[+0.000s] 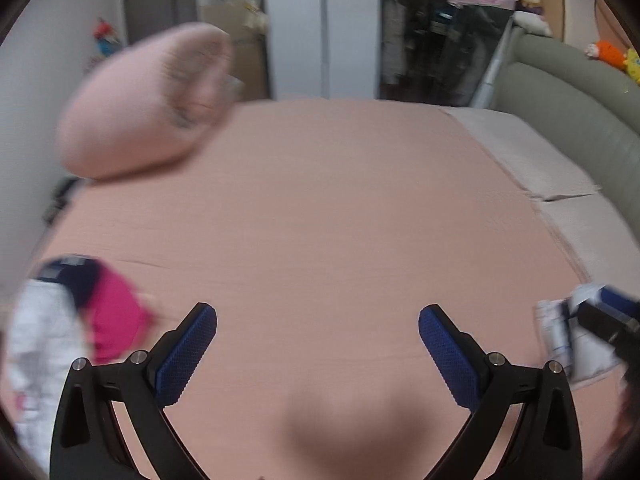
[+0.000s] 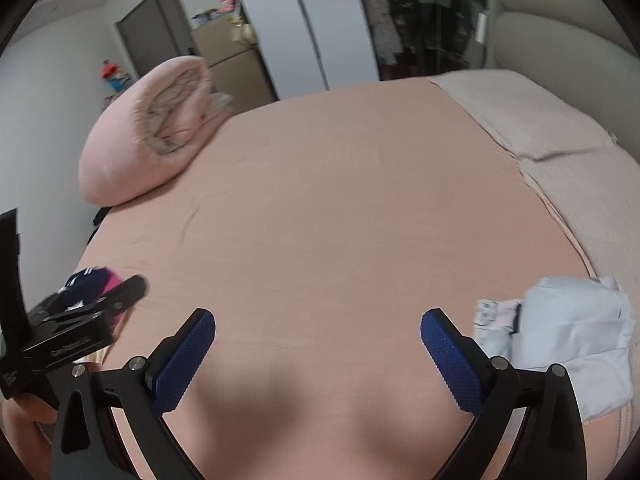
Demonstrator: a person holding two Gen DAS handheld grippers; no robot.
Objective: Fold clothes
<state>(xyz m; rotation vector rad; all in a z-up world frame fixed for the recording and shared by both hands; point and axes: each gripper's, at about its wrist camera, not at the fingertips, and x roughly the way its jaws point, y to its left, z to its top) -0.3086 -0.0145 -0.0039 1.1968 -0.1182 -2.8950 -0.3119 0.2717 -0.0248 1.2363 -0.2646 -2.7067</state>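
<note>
Bed (image 2: 340, 220): the pink sheet is left bare between both pairs of fingers.
Pale clothes (image 2: 568, 344): a bundle is seen at the bed's right edge, just beside the right gripper (image 2: 318, 354).
Dark and pink clothes (image 1: 96, 308): a heap is seen at the bed's left edge, nearer the left gripper (image 1: 318, 352).
Fingers: both pairs are spread wide, nothing held.
Stage: whether either pile is folded cannot be told.

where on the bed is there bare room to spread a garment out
The pink sheet is bare across the middle, from the rolled pink duvet to both open tongs. Crowded spots: navy and pink clothes at near left, pale folded clothes at near right.
</note>
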